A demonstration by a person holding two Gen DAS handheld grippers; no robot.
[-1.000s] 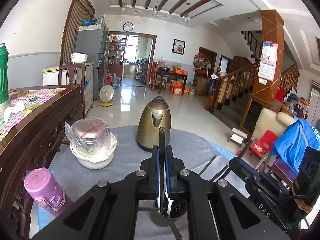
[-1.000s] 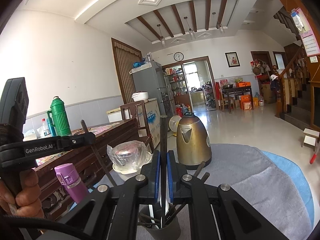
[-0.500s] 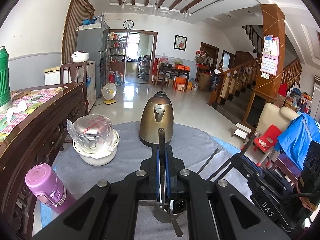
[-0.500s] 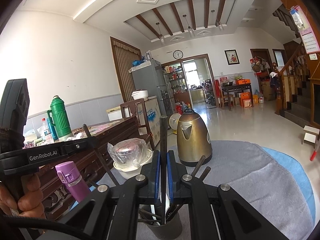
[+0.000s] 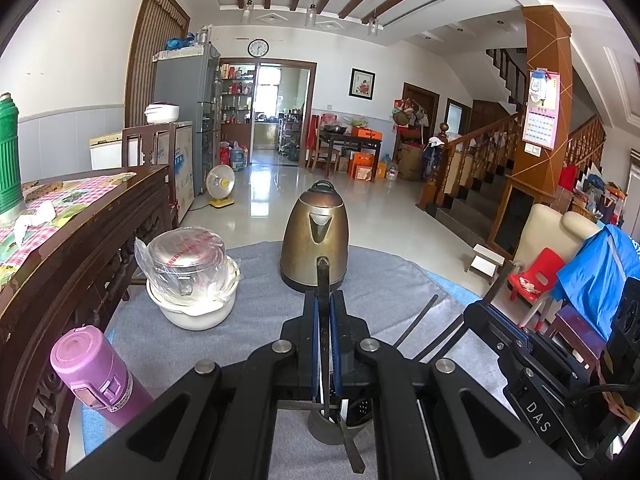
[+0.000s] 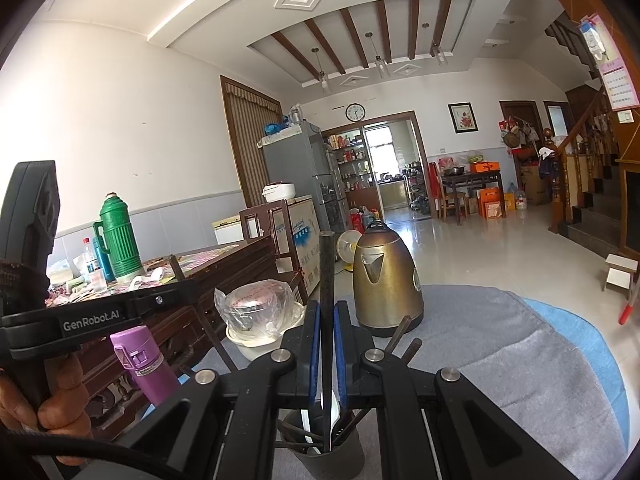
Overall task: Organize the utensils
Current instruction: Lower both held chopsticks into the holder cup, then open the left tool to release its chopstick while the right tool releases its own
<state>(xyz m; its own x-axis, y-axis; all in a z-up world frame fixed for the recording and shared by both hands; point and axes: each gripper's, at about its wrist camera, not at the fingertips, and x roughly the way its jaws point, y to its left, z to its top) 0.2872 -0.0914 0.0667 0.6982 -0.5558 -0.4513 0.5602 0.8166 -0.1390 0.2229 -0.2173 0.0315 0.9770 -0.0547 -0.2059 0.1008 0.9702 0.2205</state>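
My left gripper [image 5: 325, 308] is shut on a dark utensil handle [image 5: 323, 280] held upright. Its lower end reaches down into a grey utensil holder [image 5: 326, 430] on the grey cloth. My right gripper [image 6: 326, 312] is shut on another dark utensil handle [image 6: 326, 268], upright over the same grey holder [image 6: 332, 460]. The holder contains several dark and white utensils. The right gripper's body [image 5: 532, 372] shows at the right of the left wrist view. The left gripper's body [image 6: 92, 318], with the hand on it, shows at the left of the right wrist view.
On the cloth-covered table [image 5: 260, 312] stand a bronze kettle [image 5: 314, 236], a plastic-wrapped pot in a white bowl [image 5: 190, 280] and a purple flask [image 5: 94, 372]. A dark wooden cabinet [image 5: 80, 240] runs along the left with a green thermos [image 6: 118, 236].
Both gripped utensils have sunk lower toward the holder. The views have tilted slightly, so the kettle and pot sit a little higher and further off.
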